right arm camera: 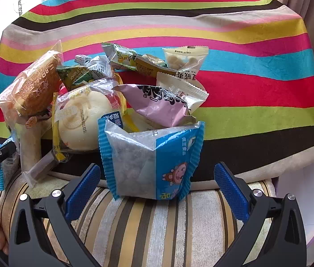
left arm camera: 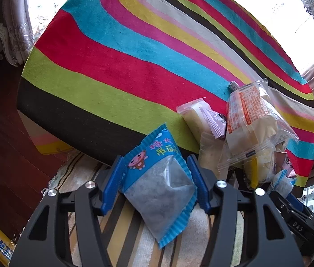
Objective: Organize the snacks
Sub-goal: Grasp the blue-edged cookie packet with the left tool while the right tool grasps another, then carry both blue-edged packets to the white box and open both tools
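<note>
On a striped cloth (right arm camera: pixel 257 93) piled with snacks (right arm camera: pixel 85 102), the left gripper (left arm camera: pixel 157 178) clamps a blue packet (left arm camera: pixel 159 184) while the right gripper (right arm camera: pixel 157 184), jaws apart, straddles another packet (right arm camera: pixel 150 160), which could slip if pinched off-centre.

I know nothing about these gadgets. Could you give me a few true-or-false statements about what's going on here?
1. The left gripper has a blue packet pinched between its pads. True.
2. The right gripper is clamping the other blue packet. False: its fingers stand wide apart, clear of that packet on both sides.
3. The snacks lie on a plain white cloth. False: the striped cloth has many colours.
4. A wrapped pale bun sits in the snack pile. True.
</note>
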